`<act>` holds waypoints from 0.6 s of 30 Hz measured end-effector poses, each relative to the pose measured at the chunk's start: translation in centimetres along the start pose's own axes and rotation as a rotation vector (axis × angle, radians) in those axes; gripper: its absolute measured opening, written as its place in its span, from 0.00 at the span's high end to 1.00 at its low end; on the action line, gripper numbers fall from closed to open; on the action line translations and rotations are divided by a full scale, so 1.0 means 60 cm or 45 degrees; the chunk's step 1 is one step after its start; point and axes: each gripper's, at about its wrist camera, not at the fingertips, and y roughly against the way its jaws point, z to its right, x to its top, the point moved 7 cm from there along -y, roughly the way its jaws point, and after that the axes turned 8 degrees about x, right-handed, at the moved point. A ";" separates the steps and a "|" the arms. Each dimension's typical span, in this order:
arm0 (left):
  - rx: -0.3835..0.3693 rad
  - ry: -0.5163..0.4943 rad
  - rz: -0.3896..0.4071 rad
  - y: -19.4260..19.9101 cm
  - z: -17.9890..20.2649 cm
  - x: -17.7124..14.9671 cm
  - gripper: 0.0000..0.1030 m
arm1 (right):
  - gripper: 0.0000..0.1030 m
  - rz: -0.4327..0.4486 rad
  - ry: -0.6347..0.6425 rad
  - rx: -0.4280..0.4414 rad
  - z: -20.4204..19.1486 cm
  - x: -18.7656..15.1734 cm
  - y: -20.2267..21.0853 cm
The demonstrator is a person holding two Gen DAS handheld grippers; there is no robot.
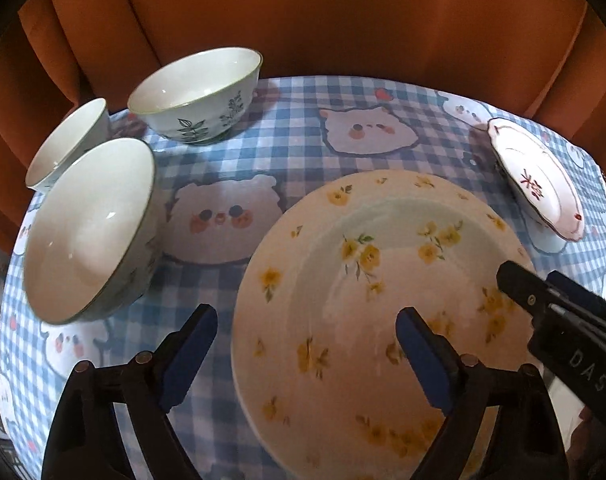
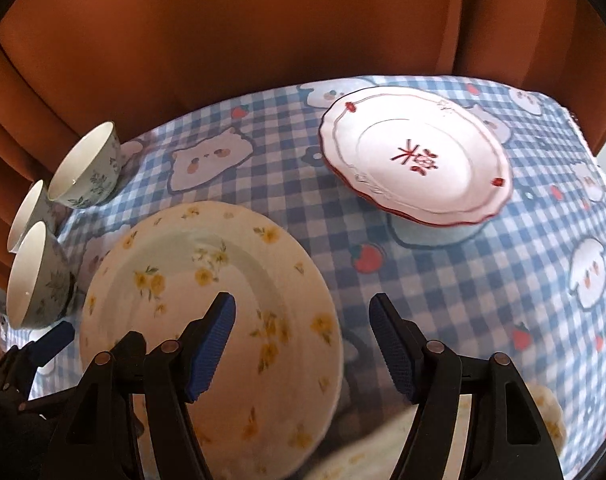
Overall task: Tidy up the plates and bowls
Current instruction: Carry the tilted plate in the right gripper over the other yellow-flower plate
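Both tongs (image 1: pixel 307 350) (image 2: pixel 303 340) gape (nothing gripped) above yellow-flowered plate (image 1: pixel 343 280).

Yellow-flowered plate (image 2: pixel 207 280) beneath parted fingers (image 2: pixel 211 344) (nothing gripped)

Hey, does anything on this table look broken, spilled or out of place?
Nothing looks broken or spilled. The three bowls stand upright and empty, and the yellow-flowered plate and the red-rimmed plate lie flat on the checked tablecloth. They are just scattered, not stacked.

Cream ceramic plate with yellow flowers (image 1: pixel 367 300): flat, near | red-rimmed scalloped white plate (image 2: pixel 415 164): far right | three white leaf-patterned bowls (image 1: pixel 195 96): upright, left
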 end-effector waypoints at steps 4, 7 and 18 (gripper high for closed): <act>-0.015 0.005 -0.037 -0.023 0.005 0.005 0.23 | 0.41 -0.032 0.014 0.008 -0.004 0.003 -0.027; -0.005 0.001 -0.050 -0.030 0.006 0.004 0.24 | 0.45 -0.058 0.033 -0.012 -0.006 0.001 -0.041; -0.004 -0.027 -0.089 -0.023 -0.022 -0.018 0.25 | 0.45 -0.096 0.045 -0.032 -0.025 -0.021 -0.036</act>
